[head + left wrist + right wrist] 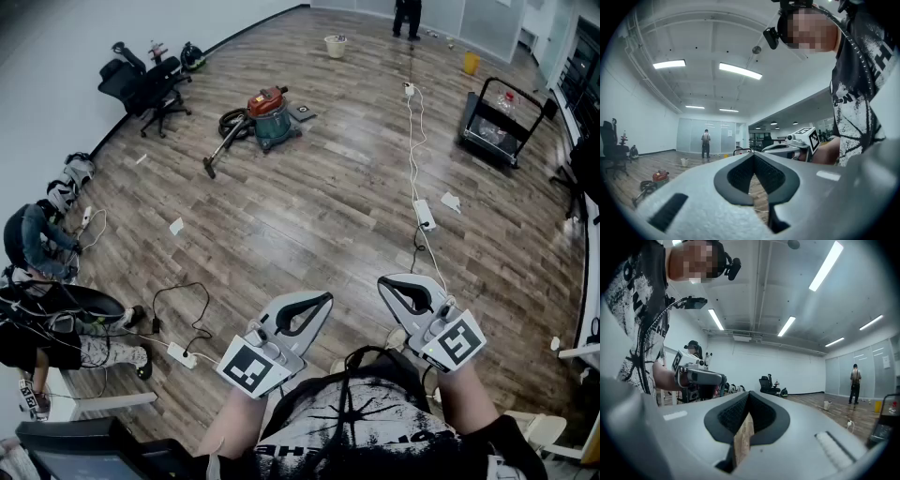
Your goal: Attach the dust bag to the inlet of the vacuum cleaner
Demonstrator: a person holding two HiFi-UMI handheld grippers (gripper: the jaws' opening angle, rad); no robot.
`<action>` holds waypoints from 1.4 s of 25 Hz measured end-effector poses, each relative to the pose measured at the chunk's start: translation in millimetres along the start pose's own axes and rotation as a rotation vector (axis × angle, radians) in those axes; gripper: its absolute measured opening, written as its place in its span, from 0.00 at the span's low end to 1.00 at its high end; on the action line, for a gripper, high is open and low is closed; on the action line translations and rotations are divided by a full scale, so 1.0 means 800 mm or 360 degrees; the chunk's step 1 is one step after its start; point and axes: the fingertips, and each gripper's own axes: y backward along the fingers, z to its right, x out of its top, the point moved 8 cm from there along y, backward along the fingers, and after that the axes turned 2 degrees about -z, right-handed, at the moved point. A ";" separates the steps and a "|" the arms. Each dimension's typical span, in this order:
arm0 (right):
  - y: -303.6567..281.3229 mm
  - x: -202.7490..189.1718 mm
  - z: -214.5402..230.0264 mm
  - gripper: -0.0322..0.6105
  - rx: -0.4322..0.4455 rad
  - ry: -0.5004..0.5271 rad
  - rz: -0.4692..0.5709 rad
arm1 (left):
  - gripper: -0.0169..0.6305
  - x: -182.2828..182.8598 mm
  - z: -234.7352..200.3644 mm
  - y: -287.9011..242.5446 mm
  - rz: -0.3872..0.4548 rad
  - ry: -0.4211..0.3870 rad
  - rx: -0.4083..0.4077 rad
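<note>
the left gripper [317,302] and the right gripper [388,285] are both clenched shut on nothing, held side by side before the person's chest. the vacuum cleaner [271,118] stands well apart from them on the wood floor [309,216], its hose [223,142] beside it, near an office chair [145,84].

floor [309,206]: wood | on it: vacuum cleaner [270,117], power strip [424,214], bucket [335,46]

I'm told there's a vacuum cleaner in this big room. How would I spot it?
On the wooden floor, look to the far part of the room, just right of the black office chair by the pale wall. The vacuum cleaner stands there in the open. It is a squat teal drum with a red top and a black hose coiled beside it.
</note>
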 end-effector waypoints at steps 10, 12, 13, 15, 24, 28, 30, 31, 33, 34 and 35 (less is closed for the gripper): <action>-0.007 0.000 -0.003 0.05 0.0019 -0.0005 -0.0013 | 0.02 -0.003 -0.004 0.001 0.0000 0.0020 -0.0009; -0.008 -0.001 -0.002 0.05 0.0024 -0.0039 -0.0003 | 0.02 -0.004 -0.005 0.002 0.0002 0.0024 -0.0005; -0.009 -0.001 -0.002 0.05 0.0030 -0.0058 0.0004 | 0.02 -0.004 -0.006 0.003 0.0003 0.0024 -0.0003; -0.010 0.000 -0.003 0.06 0.0034 -0.0076 0.0010 | 0.02 -0.004 -0.008 0.006 0.0002 0.0022 -0.0003; -0.022 -0.006 -0.004 0.06 0.0028 -0.0051 -0.0029 | 0.02 -0.016 -0.018 0.010 0.0001 0.0044 0.0006; -0.024 -0.010 0.004 0.06 0.0014 -0.0053 -0.0040 | 0.02 -0.023 -0.024 0.006 0.0000 0.0064 0.0011; -0.025 -0.011 0.012 0.06 0.0009 -0.0053 -0.0049 | 0.02 -0.026 -0.029 0.001 -0.0003 0.0080 0.0013; -0.026 -0.012 0.015 0.06 0.0006 -0.0053 -0.0050 | 0.02 -0.027 -0.031 -0.001 -0.0004 0.0088 0.0014; -0.028 -0.013 0.020 0.06 -0.0002 -0.0051 -0.0048 | 0.02 -0.031 -0.036 -0.004 -0.0007 0.0099 0.0012; -0.029 -0.013 0.024 0.06 -0.0008 -0.0051 -0.0045 | 0.02 -0.033 -0.038 -0.008 -0.0010 0.0102 0.0007; -0.029 -0.014 0.029 0.06 -0.0012 -0.0053 -0.0041 | 0.02 -0.035 -0.041 -0.013 -0.0013 0.0105 0.0001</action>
